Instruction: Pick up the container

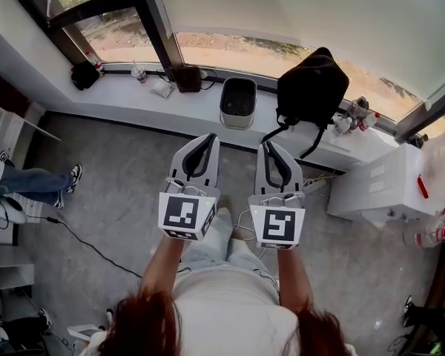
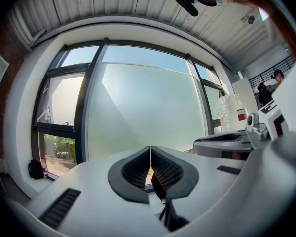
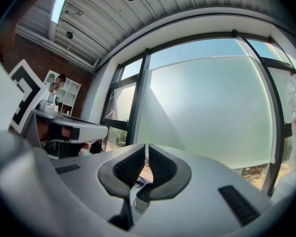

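The left claw point(image 1: 209, 138) and right claw point(image 1: 268, 147) are sitting closed and empty. Reaching the container point(image 1: 237, 119) ahead unopened, they are risking knocking it over.

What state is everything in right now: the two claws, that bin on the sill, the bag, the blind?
left gripper: shut, nothing between the jaws.
right gripper: shut, nothing between the jaws.
container: upright on the windowsill, top open, untouched.
backpack: standing on the sill, strap hanging down.
blind: lowered over the middle pane.
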Demonstrator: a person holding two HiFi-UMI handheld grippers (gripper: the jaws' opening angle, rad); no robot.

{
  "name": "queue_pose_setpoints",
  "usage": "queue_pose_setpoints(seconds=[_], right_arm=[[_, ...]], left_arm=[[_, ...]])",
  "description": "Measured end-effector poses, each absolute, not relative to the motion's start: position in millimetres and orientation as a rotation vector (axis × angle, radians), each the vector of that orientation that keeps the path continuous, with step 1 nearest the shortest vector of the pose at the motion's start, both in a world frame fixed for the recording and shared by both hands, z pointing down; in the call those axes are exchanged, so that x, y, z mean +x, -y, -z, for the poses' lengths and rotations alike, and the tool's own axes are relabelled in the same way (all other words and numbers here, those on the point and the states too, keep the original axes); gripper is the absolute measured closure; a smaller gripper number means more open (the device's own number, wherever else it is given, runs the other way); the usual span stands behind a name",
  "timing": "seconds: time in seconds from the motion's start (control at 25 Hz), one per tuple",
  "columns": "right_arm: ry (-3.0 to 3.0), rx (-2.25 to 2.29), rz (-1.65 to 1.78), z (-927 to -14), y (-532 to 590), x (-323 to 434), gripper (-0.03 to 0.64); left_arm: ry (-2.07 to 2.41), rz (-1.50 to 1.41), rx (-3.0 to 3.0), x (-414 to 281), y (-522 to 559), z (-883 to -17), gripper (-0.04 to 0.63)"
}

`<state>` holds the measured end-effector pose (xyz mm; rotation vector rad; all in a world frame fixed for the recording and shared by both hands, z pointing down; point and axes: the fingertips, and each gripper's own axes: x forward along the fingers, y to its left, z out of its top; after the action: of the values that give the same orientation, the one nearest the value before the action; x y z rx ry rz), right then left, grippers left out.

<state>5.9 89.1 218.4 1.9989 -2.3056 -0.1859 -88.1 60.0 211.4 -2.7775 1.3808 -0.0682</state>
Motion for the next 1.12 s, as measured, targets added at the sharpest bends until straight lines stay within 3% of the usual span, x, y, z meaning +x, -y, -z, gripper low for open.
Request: queue_pose_setpoints(seconds=[0.64,1.12], right_arm=[[2.235,1.972,0.132,-281,70,1,0.592],[2.187,1.884,0.06,-361,132,15,0.592]], left_arm=[[-1.315,0.064,-2.843,-79,102,-274,0.578],[-1.359,0.108,-2.9,-76,166,-351,0.578]])
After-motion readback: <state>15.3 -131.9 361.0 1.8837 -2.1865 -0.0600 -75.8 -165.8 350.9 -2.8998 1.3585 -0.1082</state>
